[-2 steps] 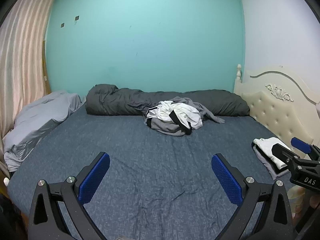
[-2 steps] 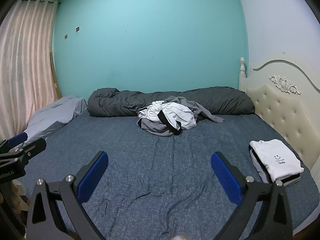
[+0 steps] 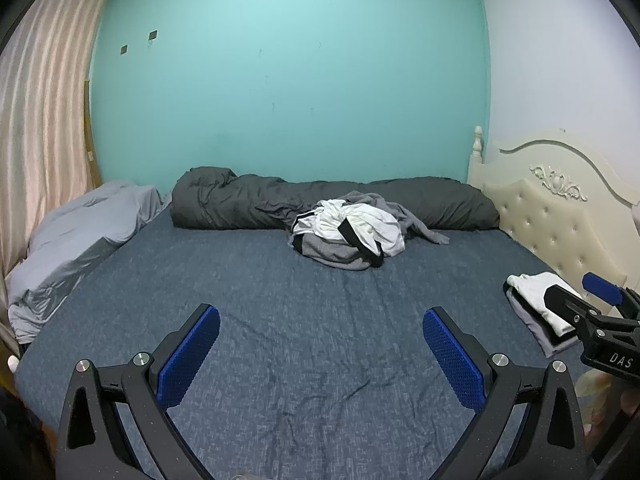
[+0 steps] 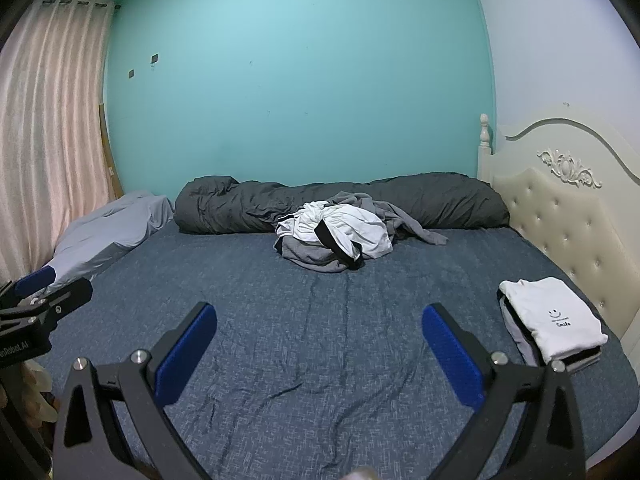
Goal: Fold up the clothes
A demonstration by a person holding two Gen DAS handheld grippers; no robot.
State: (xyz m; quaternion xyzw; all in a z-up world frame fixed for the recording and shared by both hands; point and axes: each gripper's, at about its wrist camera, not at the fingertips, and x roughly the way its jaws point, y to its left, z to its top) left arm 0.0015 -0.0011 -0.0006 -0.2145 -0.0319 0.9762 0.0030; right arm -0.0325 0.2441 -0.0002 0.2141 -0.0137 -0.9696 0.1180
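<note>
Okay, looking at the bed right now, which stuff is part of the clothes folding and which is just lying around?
Part of the job:
- heap of unfolded clothes
- folded stack with the white smiley shirt on top
- left claw and right claw, both open and empty

Just lying about:
- rolled dark grey duvet
- light grey pillow
- headboard
- curtain

Dim, even indoor light, soft shadows, strong fisheye bending and dark corners.
</note>
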